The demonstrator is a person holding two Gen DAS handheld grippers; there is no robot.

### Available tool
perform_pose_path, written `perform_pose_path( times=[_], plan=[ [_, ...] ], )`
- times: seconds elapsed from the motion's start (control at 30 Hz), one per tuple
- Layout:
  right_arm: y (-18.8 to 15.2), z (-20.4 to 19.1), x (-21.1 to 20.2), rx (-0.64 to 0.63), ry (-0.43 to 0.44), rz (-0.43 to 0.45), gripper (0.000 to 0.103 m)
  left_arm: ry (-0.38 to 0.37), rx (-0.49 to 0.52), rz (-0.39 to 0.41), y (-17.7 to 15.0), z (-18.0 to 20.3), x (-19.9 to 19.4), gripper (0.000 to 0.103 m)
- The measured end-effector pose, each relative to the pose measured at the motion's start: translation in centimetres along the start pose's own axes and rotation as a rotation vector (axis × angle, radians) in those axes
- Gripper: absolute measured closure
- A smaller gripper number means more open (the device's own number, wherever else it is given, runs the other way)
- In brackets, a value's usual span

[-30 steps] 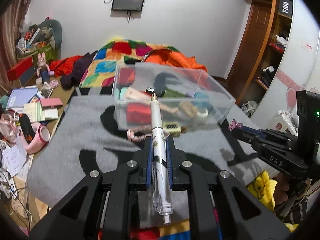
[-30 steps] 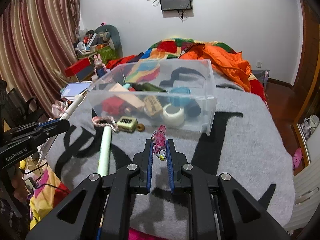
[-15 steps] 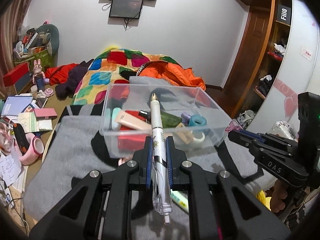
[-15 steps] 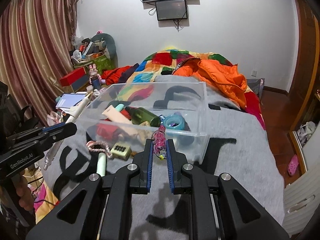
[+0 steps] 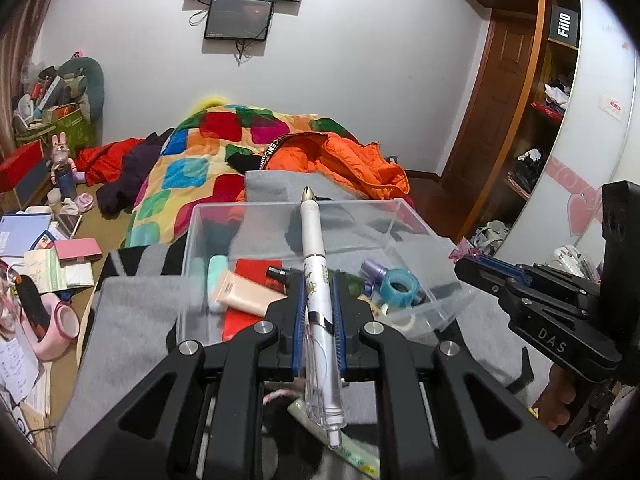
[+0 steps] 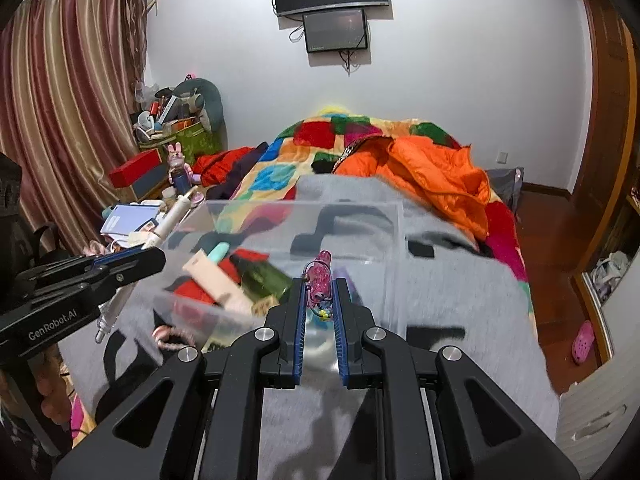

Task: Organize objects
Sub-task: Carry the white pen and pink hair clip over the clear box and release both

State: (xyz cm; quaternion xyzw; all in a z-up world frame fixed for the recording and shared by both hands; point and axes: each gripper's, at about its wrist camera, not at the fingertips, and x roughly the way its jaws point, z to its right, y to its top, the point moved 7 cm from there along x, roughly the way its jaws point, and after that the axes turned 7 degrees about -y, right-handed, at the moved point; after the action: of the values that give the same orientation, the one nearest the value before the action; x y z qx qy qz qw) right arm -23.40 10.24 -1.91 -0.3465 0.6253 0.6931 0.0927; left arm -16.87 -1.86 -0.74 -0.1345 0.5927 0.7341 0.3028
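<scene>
Your left gripper [image 5: 316,300] is clamped mid-barrel on a light, stiff, slippery white pen [image 5: 316,280], your right gripper [image 6: 319,296] pinches a small, delicate pink trinket [image 6: 320,280], both above the clear bin [image 5: 192,248].

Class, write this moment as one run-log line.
left hand-held gripper: shut on white pen | right hand-held gripper: shut on pink trinket | both above clear bin
</scene>
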Motion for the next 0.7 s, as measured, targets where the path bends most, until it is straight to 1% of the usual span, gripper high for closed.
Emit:
perform_pose_path(
  times=[0.13,0.27,0.4,0.53,0.7],
  plan=[
    [1.2,0.4,0.6,0.007,-0.004,0.014,0.091,-0.021,0.005,-0.019,1.0,-0.2,1.4,0.091],
    [1.5,0.6,1.7,0.016,-0.003,0.005,0.091,-0.017,0.012,-0.042,1.5,-0.7,2.9,0.091],
    [1.3,0.2,3.2,-0.011,-0.002,-0.024,0.091,-0.048,0.012,-0.094,1.3,-0.8,5.0,0.091],
    [0.9,-0.5,4.9,-0.039,0.01,-0.066,0.091,-0.053,0.026,-0.143,0.9,-0.8,7.1,0.091],
    [0.0,-1.5,6.5,-0.05,0.042,-0.113,0.091,-0.06,0.017,-0.171,0.4,-0.8,8.5,0.091]
  ],
)
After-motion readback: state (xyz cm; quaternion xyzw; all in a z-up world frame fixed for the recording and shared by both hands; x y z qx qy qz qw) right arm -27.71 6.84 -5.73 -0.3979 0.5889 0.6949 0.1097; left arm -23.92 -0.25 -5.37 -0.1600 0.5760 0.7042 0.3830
